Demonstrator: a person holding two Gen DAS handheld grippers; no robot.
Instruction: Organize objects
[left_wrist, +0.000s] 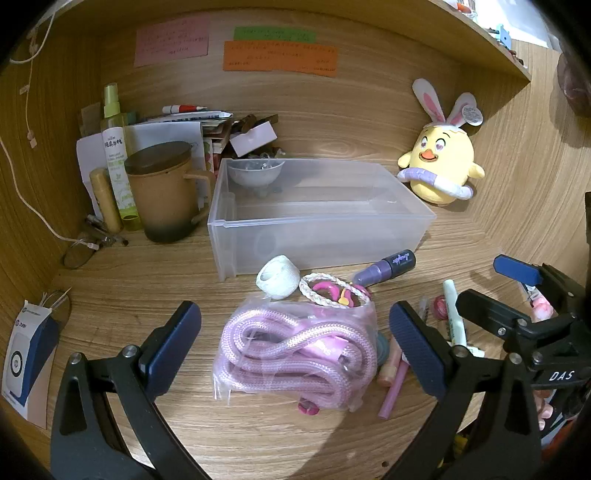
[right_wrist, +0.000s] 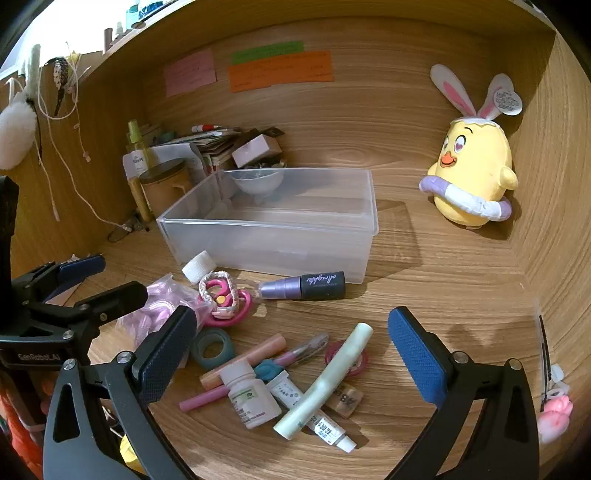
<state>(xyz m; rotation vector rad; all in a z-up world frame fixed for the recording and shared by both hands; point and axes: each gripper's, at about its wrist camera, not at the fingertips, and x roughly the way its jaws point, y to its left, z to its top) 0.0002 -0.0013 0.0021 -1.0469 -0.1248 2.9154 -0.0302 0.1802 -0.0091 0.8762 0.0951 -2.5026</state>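
Bagged pink rope (left_wrist: 295, 360) sits on counter (left_wrist: 147, 291) between wide-open, empty left hand-held gripper (left_wrist: 295, 339) fingers, clear bin (left_wrist: 317, 210) at 12 o'clock; looks pre-grasp: next close, lift, drop in; right hand-held gripper (right_wrist: 291, 350) open, empty.

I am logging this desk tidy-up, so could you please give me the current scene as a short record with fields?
surface: wooden desk
container: clear plastic bin, nothing loose visible inside
left tool: open, straddling bagged pink rope
right tool: open, above small-item pile
pile items: white pill bottle, pale green tube, teal tape roll
near bin front: purple spray bottle lying down, white gauze roll
background: yellow chick plush, lidded brown mug
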